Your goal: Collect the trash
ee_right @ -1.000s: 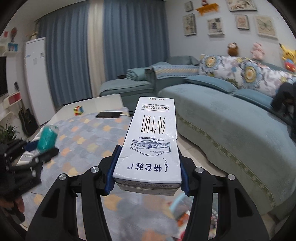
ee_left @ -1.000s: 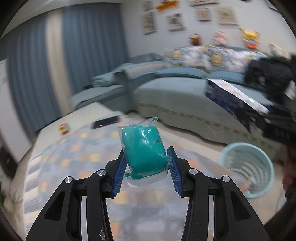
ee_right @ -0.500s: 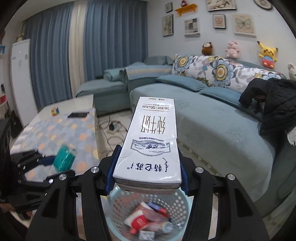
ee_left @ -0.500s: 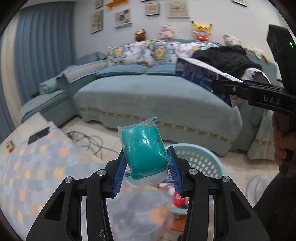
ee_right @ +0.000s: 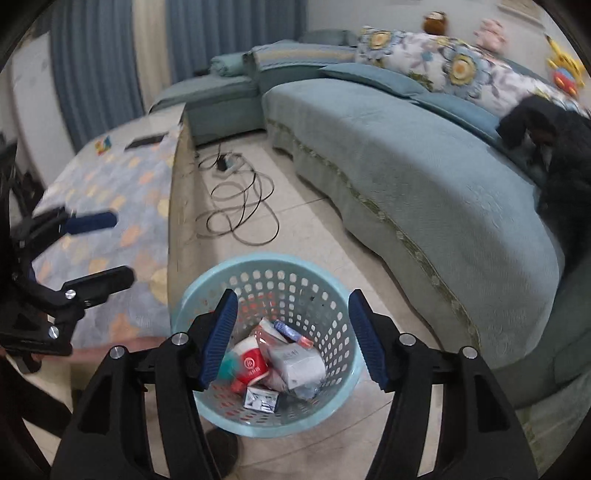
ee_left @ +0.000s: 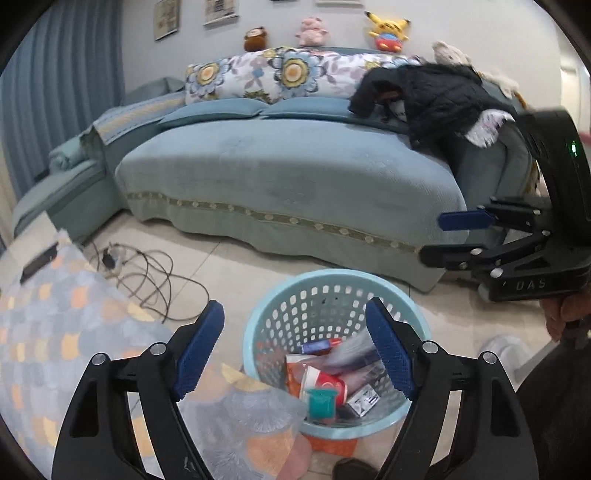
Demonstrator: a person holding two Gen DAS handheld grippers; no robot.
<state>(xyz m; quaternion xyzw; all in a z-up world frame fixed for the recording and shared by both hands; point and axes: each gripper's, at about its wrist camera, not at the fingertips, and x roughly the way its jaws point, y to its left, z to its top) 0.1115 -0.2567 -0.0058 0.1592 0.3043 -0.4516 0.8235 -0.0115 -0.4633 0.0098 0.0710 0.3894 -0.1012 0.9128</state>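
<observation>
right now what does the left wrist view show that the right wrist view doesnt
Only the left wrist view shows the framed pictures on the wall and the right gripper from the side, jaws open. Only the right wrist view shows the puzzle cube on the table and the left gripper, jaws open. Both show the trash basket holding a red cup and teal packet, the sofa and floor cables.

Perforated plastic basket (ee_right: 334, 284) — smooth, pale blue; plush matt cloth covers the sofa (ee_left: 295, 177); glossy tile floor (ee_right: 306, 218) underneath.
</observation>
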